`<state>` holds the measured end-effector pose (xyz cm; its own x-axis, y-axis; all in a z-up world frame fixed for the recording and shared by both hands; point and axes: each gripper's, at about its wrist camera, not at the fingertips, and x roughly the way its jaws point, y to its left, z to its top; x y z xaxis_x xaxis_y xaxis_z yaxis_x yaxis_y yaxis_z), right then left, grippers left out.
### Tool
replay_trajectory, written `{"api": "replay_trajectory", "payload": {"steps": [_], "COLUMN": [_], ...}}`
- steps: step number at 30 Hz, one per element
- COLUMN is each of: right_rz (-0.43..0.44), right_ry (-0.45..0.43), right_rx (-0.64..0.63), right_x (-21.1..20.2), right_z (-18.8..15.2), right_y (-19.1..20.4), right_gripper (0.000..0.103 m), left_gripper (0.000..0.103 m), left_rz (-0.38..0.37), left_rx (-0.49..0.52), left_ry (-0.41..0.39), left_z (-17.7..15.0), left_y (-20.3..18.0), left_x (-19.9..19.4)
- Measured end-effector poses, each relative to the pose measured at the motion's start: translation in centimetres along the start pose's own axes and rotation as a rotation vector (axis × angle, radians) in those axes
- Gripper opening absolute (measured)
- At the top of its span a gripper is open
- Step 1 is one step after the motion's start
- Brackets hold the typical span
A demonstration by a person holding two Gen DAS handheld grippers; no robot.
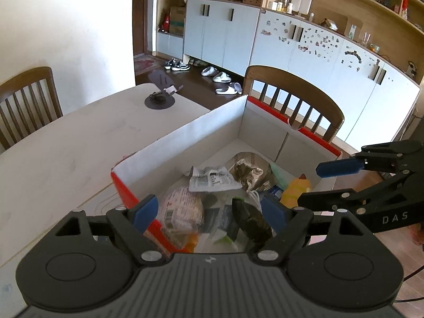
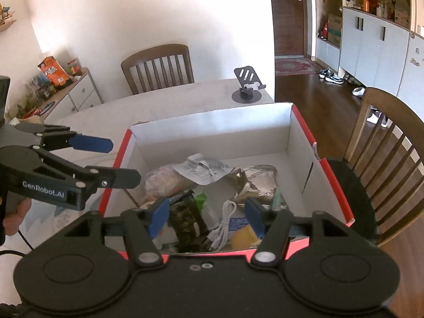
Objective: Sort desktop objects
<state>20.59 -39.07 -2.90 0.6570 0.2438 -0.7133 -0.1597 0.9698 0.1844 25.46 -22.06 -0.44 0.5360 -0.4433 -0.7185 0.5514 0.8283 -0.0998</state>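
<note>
A red-and-white cardboard box (image 1: 185,137) (image 2: 212,122) stands on the table and holds several items: a pink snack bag (image 1: 182,209) (image 2: 164,180), a white printed pouch (image 1: 212,180) (image 2: 201,169), a silver foil bag (image 1: 249,169) (image 2: 259,182), a dark green packet (image 1: 251,222) (image 2: 185,217), a white cable (image 2: 225,225) and a yellow item (image 1: 296,188) (image 2: 243,235). My left gripper (image 1: 209,213) is open and empty above the box's near-left corner. My right gripper (image 2: 206,216) is open and empty above the box's near edge; it also shows in the left wrist view (image 1: 318,185).
A black phone stand (image 1: 160,94) (image 2: 247,87) sits at the table's far end. Wooden chairs (image 1: 294,100) (image 2: 159,66) stand around the pale table (image 1: 66,143). A side cabinet with snacks (image 2: 55,90) is at the far left.
</note>
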Motion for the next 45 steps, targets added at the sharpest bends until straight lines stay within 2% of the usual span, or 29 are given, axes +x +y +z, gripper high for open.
{"api": "replay_trajectory", "payload": {"steps": [5, 7, 9, 10, 19, 24, 31, 45], "right_rz": [-0.019, -0.031, -0.046, -0.054, -0.084, -0.106, -0.139, -0.162], "right_ry": [-0.011, -0.017, -0.026, -0.033, -0.075, -0.095, -0.135, -0.149], "right_rx": [0.014, 0.015, 0.016, 0.017, 0.041, 0.049, 0.057, 0.060], "right_x": [-0.3, -0.4, -0.5, -0.7, -1.5, -2.0, -3.0, -4.4], "right_z": [-0.4, -0.6, -0.8, -0.9, -1.5, -2.0, -2.9, -4.8], "right_y": [0.8, 1.3, 1.7, 1.9, 3.4, 4.2, 5.3, 6.7], "right_gripper": [0.065, 0.069, 0.074, 0.077, 0.087, 0.092, 0.098, 0.099], "left_gripper": [0.088, 0.089, 0.094, 0.103, 0.103, 0.103, 0.103, 0.103], "left_rz": [0.013, 0.009, 0.013, 0.014, 0.018, 0.070, 0.061, 0.073], "left_rx": [-0.004, -0.002, -0.005, -0.006, -0.015, -0.020, -0.047, -0.040], "left_ry": [-0.008, -0.012, -0.018, -0.022, -0.056, -0.082, -0.102, -0.087], "left_z": [-0.8, -1.2, -1.5, -1.7, -3.1, -3.8, -4.9, -7.0], "left_y": [0.6, 0.9, 1.3, 1.4, 1.9, 2.0, 2.1, 0.6], "left_x": [-1.0, -1.5, -2.0, -2.2, -4.6, -6.0, -7.7, -9.2]}}
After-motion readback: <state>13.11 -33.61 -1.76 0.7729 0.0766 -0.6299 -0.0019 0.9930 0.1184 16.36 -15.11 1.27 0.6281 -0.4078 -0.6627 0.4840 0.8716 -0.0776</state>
